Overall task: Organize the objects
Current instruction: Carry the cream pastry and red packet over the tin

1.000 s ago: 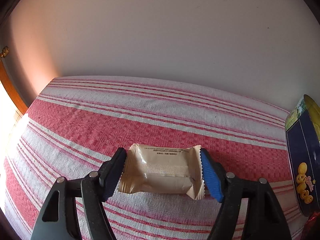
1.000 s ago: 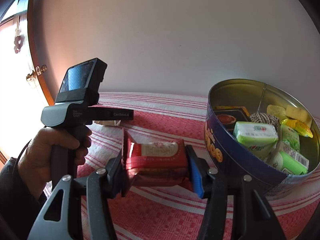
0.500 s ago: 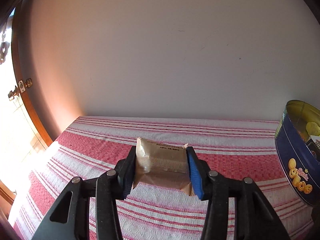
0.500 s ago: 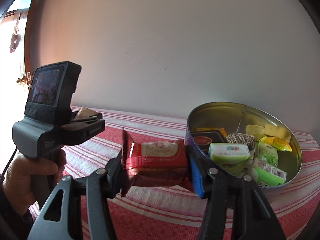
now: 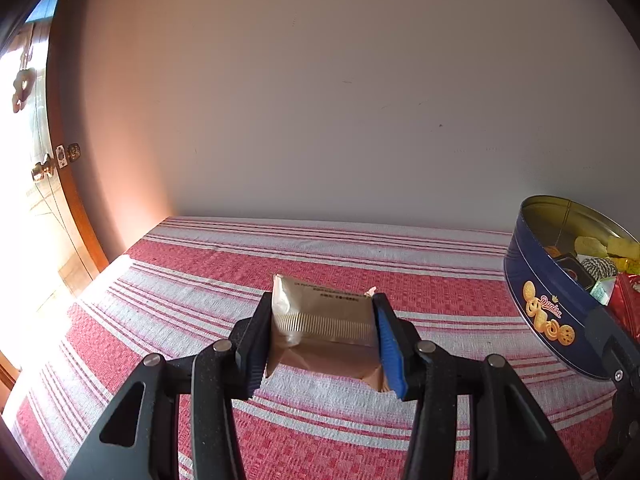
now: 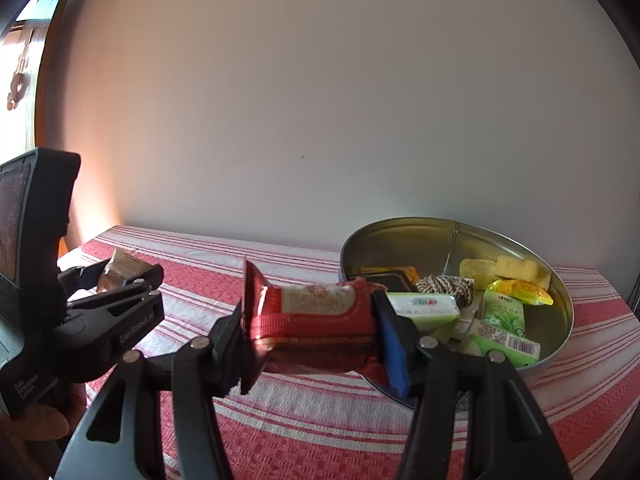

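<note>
Gripping a snack packet apiece, both grippers are loaded above the red-and-white striped tablecloth [image 5: 208,280]; the left gripper [image 5: 325,342] is clenched on a tan foil packet [image 5: 324,328], its black and blue pads pressed against the two short ends, and the packet hangs clear of the cloth, well to the left of the blue cookie tin [image 5: 548,312]; the right gripper [image 6: 314,344] is clamped on a red wrapped packet [image 6: 316,316], held crosswise just in front of the tin's near rim [image 6: 560,344], with one crimped end fin sticking up past the left pad. Both packets look light and soft; the wrappers are slick film over what is probably a crumbly cake or biscuit, so I would judge a hard squeeze likely to crush the contents and a loose one likely to let the film slide; the present hold across the padded body, inside the sealed fins, seems the sound place, since the fins alone would fold and slip. The tin already holds green packets [image 6: 424,308], yellow sweets [image 6: 516,270] and a ball of twine [image 6: 444,286], crowded toward the near side; the bare metal at the back left looks like the easier place to drop the red packet; the tan one has farther to travel.
</note>
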Motion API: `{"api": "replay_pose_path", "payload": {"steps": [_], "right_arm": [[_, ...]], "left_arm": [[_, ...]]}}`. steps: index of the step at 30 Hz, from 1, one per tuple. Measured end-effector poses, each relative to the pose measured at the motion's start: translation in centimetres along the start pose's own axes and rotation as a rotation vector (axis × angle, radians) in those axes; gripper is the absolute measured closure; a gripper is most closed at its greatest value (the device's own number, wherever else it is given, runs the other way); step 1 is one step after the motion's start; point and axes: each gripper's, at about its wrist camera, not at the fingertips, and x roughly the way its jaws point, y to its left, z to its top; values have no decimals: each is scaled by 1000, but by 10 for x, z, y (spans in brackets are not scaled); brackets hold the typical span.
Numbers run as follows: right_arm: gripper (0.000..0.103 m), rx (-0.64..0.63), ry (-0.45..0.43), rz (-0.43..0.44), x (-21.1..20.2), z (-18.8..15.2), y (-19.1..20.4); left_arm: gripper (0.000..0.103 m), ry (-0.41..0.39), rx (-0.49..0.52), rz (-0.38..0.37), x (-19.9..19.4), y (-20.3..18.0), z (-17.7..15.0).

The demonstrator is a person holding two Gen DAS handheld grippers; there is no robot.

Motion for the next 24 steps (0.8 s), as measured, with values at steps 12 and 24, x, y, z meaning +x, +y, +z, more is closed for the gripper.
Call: {"api": "replay_pose_path", "payload": {"steps": [12, 24], "right_arm": [[46, 5, 6, -24, -24, -11, -16], [46, -5, 22, -29, -36, -22, -35]], "left_arm": [[53, -26, 2, -29, -34, -15, -20], [53, -30, 10, -59, -55, -37, -31]]}}
